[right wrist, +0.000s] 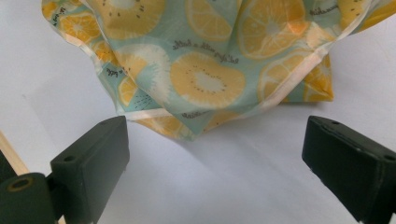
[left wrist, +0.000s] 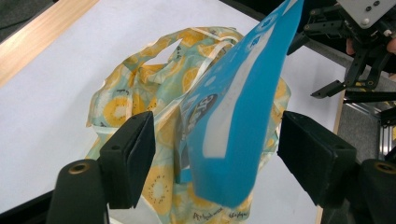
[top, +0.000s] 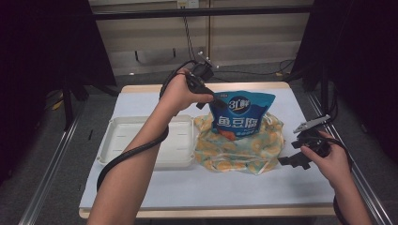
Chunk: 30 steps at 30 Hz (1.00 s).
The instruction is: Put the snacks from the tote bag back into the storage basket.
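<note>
- Left gripper (top: pixel 217 100), held in the person's left hand (top: pixel 184 92), reaches to the top left corner of the blue snack pouch (top: pixel 240 114) in the high view; whether it touches the pouch cannot be told from there.
- Left gripper view settles it: the jaws stand wide apart, the pouch (left wrist: pixel 236 116) hangs between them with clear gaps on both sides, and neither pad is pressed on it. Released.
- Right gripper (top: pixel 292 161), held in the right hand (top: pixel 331 161), sits low at the table's right side, just beside the right edge of the fruit-print cloth bag (top: pixel 239 145).
- Right gripper view shows its jaws spread wide with bare tabletop between them and the bag's hem (right wrist: pixel 205 88) beyond the tips, untouched. Released.
- Pouch position: upright at the table's centre, its lower part sunk in the open mouth of the cloth bag. The high view shows its printed face toward the camera, with white characters.
- Pouch axis: the long axis runs roughly vertical, top edge uppermost, leaning slightly. In the left gripper view it appears nearly edge-on, a narrow blue slab slanting up to the right.
- Left gripper view also shows the bag's cut-out handle (left wrist: pixel 163 49) and the right gripper (left wrist: pixel 345 88) farther off.
- White lidded tray (top: pixel 117 140) lies flat to the left of the bag, its right edge touching or just beside the cloth.
- White table cover (top: pixel 197 187) carries all items.
</note>
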Available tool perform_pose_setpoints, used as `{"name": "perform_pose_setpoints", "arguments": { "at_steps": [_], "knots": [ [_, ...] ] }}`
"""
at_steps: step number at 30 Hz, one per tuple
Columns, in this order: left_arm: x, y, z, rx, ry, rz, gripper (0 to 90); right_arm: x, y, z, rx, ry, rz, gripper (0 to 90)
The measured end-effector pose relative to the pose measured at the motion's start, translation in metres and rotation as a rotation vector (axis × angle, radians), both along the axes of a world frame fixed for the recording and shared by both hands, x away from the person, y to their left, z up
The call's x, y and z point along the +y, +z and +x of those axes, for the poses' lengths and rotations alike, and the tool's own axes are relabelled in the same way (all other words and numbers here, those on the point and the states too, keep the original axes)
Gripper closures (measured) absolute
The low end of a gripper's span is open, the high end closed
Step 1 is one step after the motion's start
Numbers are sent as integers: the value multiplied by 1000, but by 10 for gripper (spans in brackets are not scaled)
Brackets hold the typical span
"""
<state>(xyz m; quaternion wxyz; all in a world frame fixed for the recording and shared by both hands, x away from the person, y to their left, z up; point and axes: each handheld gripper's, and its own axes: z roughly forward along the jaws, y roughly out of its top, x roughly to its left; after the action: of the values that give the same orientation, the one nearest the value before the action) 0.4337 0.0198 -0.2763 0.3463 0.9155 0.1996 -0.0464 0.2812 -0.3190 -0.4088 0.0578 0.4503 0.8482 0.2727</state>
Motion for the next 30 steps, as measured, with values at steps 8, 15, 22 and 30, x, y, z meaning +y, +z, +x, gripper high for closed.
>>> {"name": "perform_pose_setpoints", "arguments": {
  "at_steps": [8,15,22,30],
  "knots": [
    [-10,5,2,-19,-45,4,382,-1,-2,1,-2,3,2,77],
    [-21,3,2,-24,-69,5,497,-2,-3,1,0,10,12,77],
    [-32,2,1,-45,-125,25,613,-3,-2,1,4,6,14,78],
    [-45,2,2,-70,-156,50,706,-3,-2,0,6,7,26,79]
  ]
}}
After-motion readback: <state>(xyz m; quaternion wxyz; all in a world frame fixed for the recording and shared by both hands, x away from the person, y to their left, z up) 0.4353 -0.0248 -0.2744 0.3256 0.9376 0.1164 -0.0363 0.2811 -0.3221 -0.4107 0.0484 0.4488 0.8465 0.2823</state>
